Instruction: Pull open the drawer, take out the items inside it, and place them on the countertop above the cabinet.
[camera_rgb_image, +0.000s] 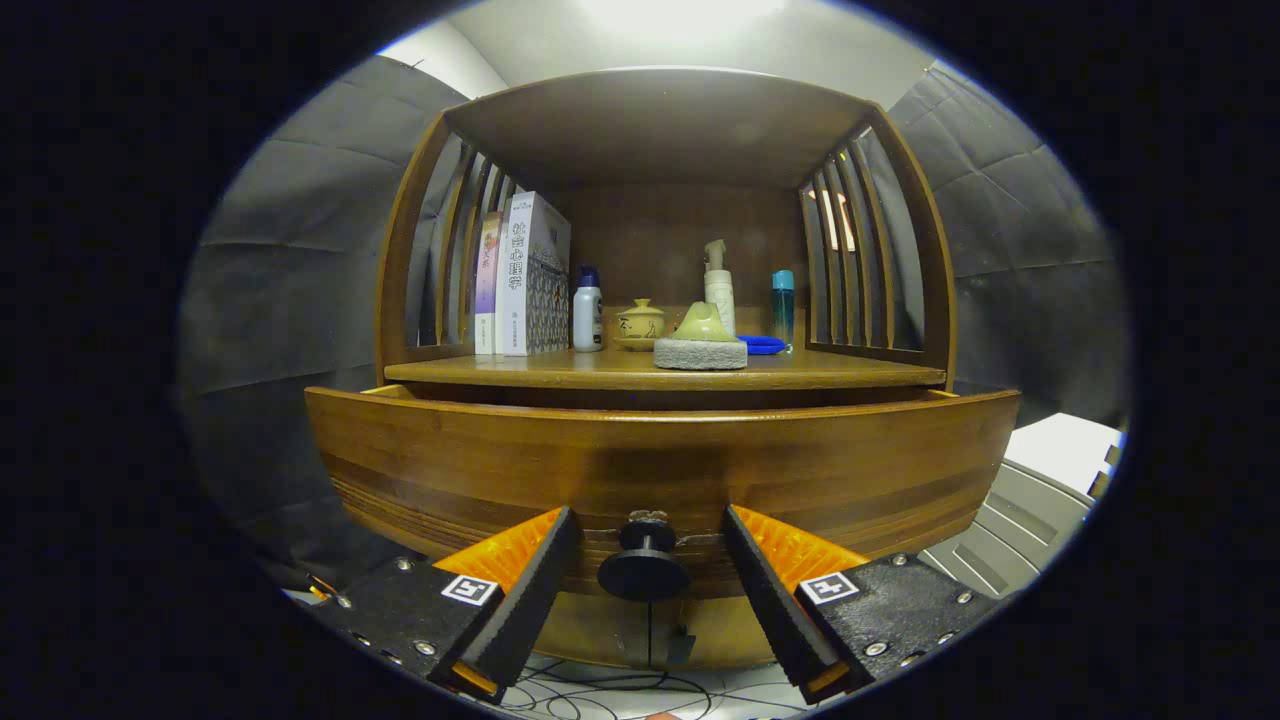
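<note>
On the table (600, 372) atop the cabinet, going from the left: two books (520, 275) stand upright against the slatted side, touching each other. Just beside them is a white bottle (588, 312) with a dark cap, then a small lidded pot (640, 322) on a saucer. Next comes a grey sponge (700, 353) near the table's front edge, with a greenish lump (703, 322) resting on it. Behind the sponge stands a pale pump bottle (719, 285). A blue cloth (762, 344) lies just to the right of the sponge, and a slim teal bottle (783, 305) stands beyond it, near the right slats.

Below the table, the drawer (450, 460) is pulled partly out: a dark gap shows between its front panel and the table's edge, and the tops of its side walls show at both ends. What lies inside is hidden by the front panel.

The gripper (648, 560) is wide open, holding nothing. Its fingers (530, 590) flank the drawer's round black knob (643, 565), which sits between them with clear space on either side; neither finger touches it.

Under the drawer, thin cables (600, 695) run across a light floor. To the right of the cabinet sits a pale grey stepped thing (1040, 490), too indistinct to identify.
</note>
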